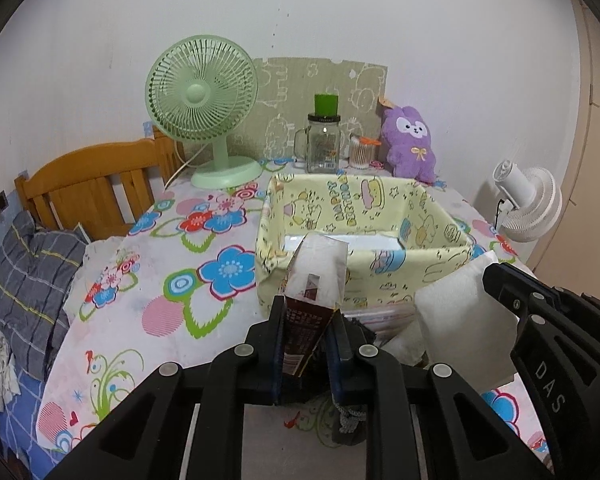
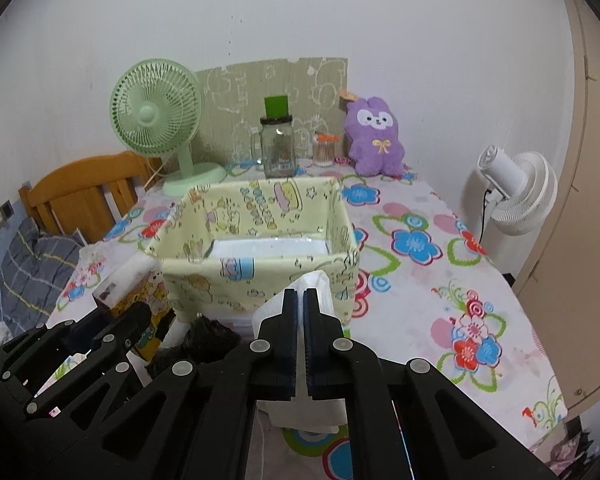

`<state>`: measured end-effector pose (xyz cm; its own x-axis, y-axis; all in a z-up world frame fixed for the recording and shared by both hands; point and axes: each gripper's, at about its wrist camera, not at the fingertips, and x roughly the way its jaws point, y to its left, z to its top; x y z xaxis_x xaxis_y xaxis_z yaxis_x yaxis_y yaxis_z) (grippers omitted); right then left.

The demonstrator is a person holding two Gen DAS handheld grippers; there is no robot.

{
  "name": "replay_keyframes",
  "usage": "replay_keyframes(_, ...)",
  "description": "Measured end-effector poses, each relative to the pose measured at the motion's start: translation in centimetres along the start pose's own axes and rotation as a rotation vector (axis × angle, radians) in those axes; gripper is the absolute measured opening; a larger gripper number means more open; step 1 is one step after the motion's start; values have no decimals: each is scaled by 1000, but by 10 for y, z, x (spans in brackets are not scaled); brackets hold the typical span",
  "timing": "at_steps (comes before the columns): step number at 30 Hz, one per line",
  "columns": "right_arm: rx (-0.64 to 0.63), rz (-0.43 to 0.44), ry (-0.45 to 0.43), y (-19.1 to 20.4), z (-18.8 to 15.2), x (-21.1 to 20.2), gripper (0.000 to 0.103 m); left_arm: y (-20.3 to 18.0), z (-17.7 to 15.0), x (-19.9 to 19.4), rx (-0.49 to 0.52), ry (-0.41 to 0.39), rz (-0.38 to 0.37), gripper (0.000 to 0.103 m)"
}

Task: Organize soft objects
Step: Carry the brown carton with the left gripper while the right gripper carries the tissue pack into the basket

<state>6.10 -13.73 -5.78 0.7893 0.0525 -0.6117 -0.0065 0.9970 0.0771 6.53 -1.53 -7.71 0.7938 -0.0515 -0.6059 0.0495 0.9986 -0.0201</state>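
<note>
A yellow cartoon-print fabric bin (image 1: 432, 268) (image 2: 260, 276) stands open on the flowered table. My left gripper (image 1: 308, 312) is shut on a brown and white soft packet (image 1: 314, 280), held just in front of the bin's near wall; it also shows in the right wrist view (image 2: 112, 292). My right gripper (image 2: 305, 294) is shut on a white soft pad (image 2: 320, 284), held near the bin's front right corner; the pad shows in the left wrist view (image 1: 460, 312). A purple plush bunny (image 1: 410, 144) (image 2: 376, 140) sits against the wall behind the bin.
A green desk fan (image 1: 204, 108) (image 2: 158, 120), a glass jar with a green cap (image 1: 322, 144) (image 2: 278, 148) and a cotton-swab cup (image 1: 360, 154) stand at the table's back. A white fan (image 2: 516, 196) stands to the right. A wooden headboard (image 1: 88, 184) and grey pillow (image 1: 32, 280) lie left. Dark cloth (image 2: 204, 340) lies below the grippers.
</note>
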Motion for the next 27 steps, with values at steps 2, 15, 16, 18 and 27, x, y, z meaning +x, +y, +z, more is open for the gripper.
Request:
replay_keyframes(2, 0, 0, -10, 0, 4, -3, 5, -1, 4, -3, 1, -9, 1, 16)
replay_keyframes(15, 0, 3, -86, -1, 30, -27, 5, -4, 29, -22, 3, -57, -11, 16)
replay_keyframes(16, 2, 3, -91, -1, 32, -29, 5, -5, 29, -23, 5, -59, -10, 16)
replay_keyframes(18, 6, 2, -97, -3, 35, -30, 5, -6, 32, -25, 7, -63, -13, 16)
replay_keyframes(27, 10, 6, -125, -5, 44, -37, 5, -11, 40, -29, 12, -86, -22, 16)
